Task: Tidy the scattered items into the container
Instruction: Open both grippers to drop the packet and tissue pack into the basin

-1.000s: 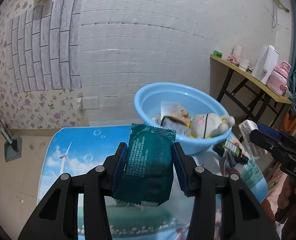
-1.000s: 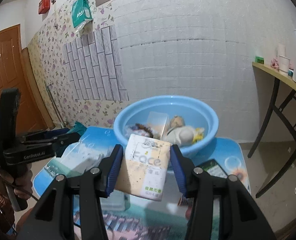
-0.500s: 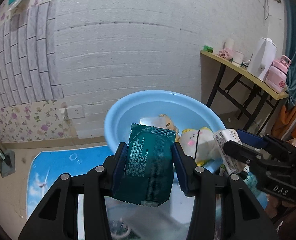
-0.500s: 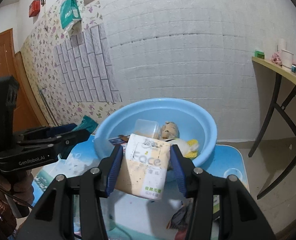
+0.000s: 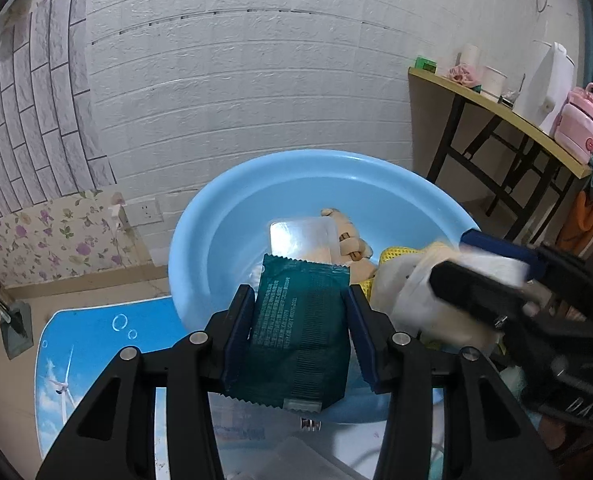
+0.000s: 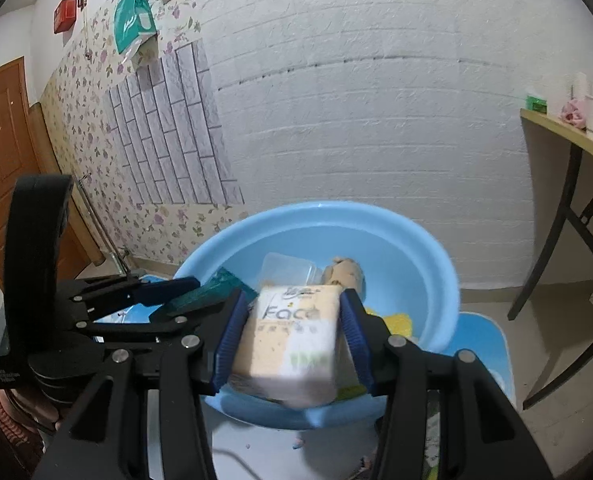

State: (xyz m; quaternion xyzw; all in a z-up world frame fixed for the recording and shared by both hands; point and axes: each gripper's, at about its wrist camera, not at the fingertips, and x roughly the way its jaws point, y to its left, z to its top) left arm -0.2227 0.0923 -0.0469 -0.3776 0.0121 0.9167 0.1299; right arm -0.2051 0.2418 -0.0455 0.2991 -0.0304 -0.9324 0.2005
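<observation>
green packet (image 5: 300,332) & tissue pack (image 6: 292,340) clamped over blue basin (image 5: 232,216).

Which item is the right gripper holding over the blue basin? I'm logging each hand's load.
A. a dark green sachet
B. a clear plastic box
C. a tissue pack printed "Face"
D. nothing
C: the right gripper is shut on the tissue pack marked "Face", above the blue basin; the dark green sachet sits in the left gripper.
</observation>
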